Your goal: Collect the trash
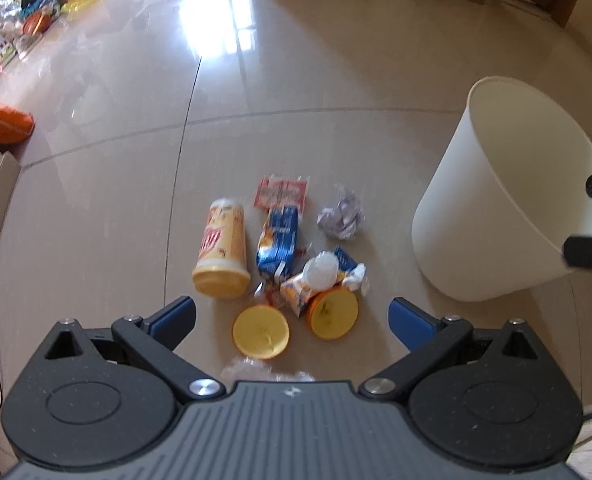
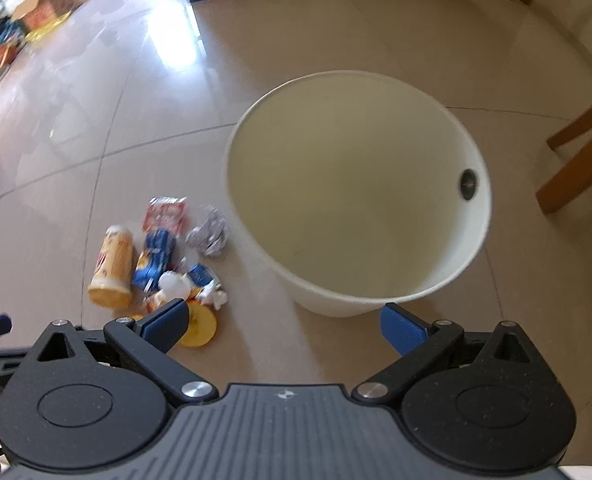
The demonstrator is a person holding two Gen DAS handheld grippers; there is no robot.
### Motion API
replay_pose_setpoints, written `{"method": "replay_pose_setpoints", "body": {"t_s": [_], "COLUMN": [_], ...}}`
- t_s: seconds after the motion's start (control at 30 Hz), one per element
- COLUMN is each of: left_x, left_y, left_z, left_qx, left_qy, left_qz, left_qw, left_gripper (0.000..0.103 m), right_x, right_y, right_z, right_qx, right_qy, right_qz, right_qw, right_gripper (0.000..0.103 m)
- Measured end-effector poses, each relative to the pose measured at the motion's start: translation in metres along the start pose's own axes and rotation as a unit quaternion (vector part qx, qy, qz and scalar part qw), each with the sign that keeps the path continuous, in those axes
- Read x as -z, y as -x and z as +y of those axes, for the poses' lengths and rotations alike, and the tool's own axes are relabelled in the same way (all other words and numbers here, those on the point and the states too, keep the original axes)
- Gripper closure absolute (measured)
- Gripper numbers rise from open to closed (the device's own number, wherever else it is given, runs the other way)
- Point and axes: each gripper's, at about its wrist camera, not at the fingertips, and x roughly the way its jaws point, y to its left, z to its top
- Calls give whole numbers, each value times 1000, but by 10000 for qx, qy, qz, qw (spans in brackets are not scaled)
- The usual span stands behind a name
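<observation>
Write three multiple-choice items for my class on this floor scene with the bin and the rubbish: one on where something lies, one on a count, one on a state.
1. Where is the crumpled paper ball relative to the white bin?
A. inside it
B. on the floor beside it
C. on a chair

2. How many round yellow lids lie on the floor?
A. two
B. five
C. none

3. What state is the left gripper in?
A. shut on a wrapper
B. shut, empty
C. open, empty

Answers: 1 B, the ball sits on tile between the pile and the bin. 2 A, two discs show nearest the gripper. 3 C, its blue pads stand wide apart with nothing between.
</observation>
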Motion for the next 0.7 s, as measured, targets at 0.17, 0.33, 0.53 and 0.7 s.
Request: {"method": "replay_pose_setpoints", "body": {"t_s": [0.17, 0.33, 0.53, 0.7], "left_x": [-2, 1, 6, 9], "left_y": [1, -1, 0, -7], "left_z": [-7, -8, -7, -11], "left_qx": [93, 182, 212, 241], "left_qy": [-87, -104, -51, -47], "left_qz": [-98, -131, -600, -696], "left_qw": [9999, 9997, 9980, 9973], "left_gripper": [1, 1, 1, 1], "right_x": [-16, -24, -49, -63], "right_y": [21, 35, 8, -16], "right_z": [-36, -66, -82, -104], "right_qx": [139, -187, 372, 709], "right_qy": [-406, -268, -105, -170], "right_qz": [-449, -1127, -964, -1031], "right_qw": [9981, 9931, 9946, 9920], "right_gripper": [0, 0, 0, 1]}}
